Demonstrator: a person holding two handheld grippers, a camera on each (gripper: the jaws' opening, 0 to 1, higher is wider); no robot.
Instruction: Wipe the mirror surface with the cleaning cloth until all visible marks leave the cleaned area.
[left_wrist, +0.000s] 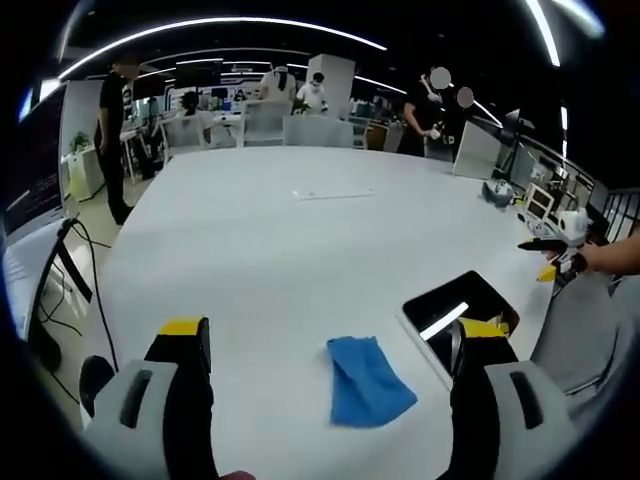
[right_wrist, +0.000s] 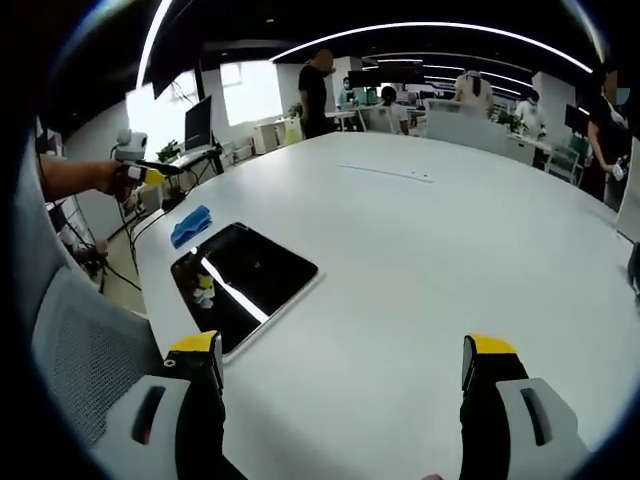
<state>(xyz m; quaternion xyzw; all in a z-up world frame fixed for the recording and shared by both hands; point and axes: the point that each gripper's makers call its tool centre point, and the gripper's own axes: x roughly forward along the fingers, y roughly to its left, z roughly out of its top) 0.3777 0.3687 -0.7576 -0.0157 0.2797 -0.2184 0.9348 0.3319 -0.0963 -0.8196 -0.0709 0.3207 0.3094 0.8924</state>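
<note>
The left gripper view is looking low across the white tabletop (left_wrist: 270, 240), with the blue cloth (left_wrist: 366, 381) close at lower centre and the mirror (left_wrist: 455, 312) at lower right. The right gripper view is facing the same tabletop (right_wrist: 430, 250) from another edge, the mirror (right_wrist: 245, 280) sitting near at lower left and the cloth (right_wrist: 190, 226) beyond it. Both are sharing tabletop, mirror and cloth.

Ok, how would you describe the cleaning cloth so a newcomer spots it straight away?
Start at the big white table. Near its edge lies a dark rectangular mirror with a pale rim. Beside it, apart, the cloth is a small crumpled bright blue piece, the only blue thing there.
</note>
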